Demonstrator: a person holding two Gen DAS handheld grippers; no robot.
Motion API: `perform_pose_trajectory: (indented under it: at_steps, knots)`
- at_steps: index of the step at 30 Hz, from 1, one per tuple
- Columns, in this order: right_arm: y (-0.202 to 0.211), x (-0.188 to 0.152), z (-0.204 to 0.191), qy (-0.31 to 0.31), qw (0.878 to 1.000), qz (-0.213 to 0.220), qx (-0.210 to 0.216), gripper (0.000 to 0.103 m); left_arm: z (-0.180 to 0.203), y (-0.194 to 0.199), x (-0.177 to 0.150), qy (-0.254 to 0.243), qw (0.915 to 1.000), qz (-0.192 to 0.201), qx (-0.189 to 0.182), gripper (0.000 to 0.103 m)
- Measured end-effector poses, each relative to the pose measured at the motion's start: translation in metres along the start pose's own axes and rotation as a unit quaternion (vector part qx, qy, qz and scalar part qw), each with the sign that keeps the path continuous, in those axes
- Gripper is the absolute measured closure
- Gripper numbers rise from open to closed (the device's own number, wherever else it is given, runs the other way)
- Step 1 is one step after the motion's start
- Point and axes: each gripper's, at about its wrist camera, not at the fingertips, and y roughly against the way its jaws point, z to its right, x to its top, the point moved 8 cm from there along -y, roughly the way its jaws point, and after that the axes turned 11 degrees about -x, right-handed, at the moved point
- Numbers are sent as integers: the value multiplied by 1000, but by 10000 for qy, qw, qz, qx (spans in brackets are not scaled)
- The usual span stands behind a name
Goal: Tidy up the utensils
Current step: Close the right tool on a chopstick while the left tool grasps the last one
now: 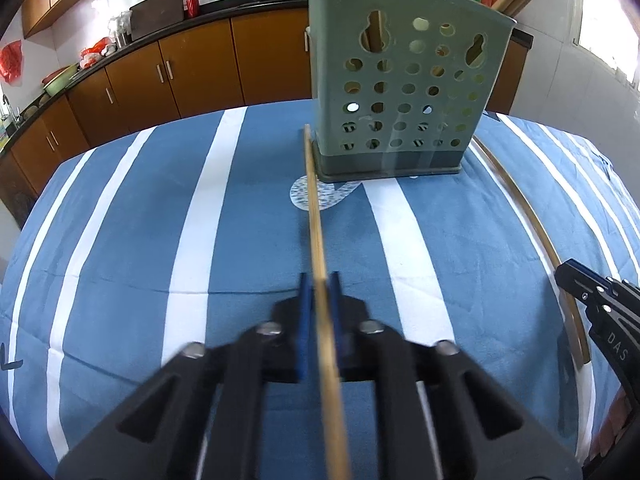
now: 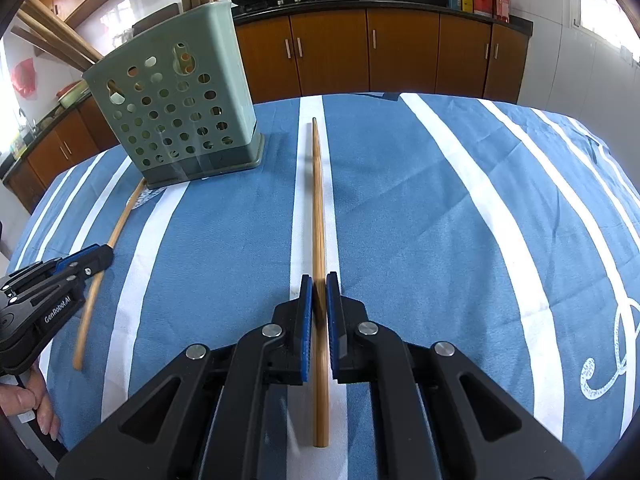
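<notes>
**Bamboo stock, two pieces outstanding, holder partly filled**

Bamboo, pale and smooth, round in section and tapering to a fine tip: this is the material of every utensil I can see.

Item 1. Chopstick [image 1: 316,216], lying lengthwise between the pads of my left gripper [image 1: 320,292] and running straight ahead to the near left corner of the holder. The blue pads sit close on either side of it; I judge them clamped, though blur keeps me from being sure of contact.

Item 2. Second chopstick [image 2: 319,240], between the pads of my right gripper [image 2: 319,292], pointing straight ahead along a white stripe. Thin gaps show on both sides, so I cannot tell whether the pads grip it yet. Its butt end rests on the cloth beneath the gripper body.

Item 3. Utensil holder [image 2: 176,116], grey-green moulded plastic, perforated with round and keyhole openings, upright ahead and to the left of my right gripper. Several bamboo sticks already stand in it.

Item 4. Tablecloth [image 2: 400,220], blue with white stripes, soft matte weave.

Status, by my judgement: partly done. Both loose pieces are not yet lifted or dropped into the holder.
</notes>
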Motion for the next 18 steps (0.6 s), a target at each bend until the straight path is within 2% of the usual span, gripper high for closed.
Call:
perform_pose_trajectory:
  at_steps: [5,10,12,18]
  knots:
    - [0,0,-1,-1,10000,0,8,95,-26,8,-4,123,9999,25,99,95]
    - [-1,2,1,82,10000,22,14,95,-71,23,-12,353,9989,41,291,95]
    - [-3,5,7,57,9999,42,-89,95,-83,27,-16,412,9988,66,253,92]
    - [-7,8,20,-44,9998,16,-198,95,-89,31,-19,489,9986,142,171,90]
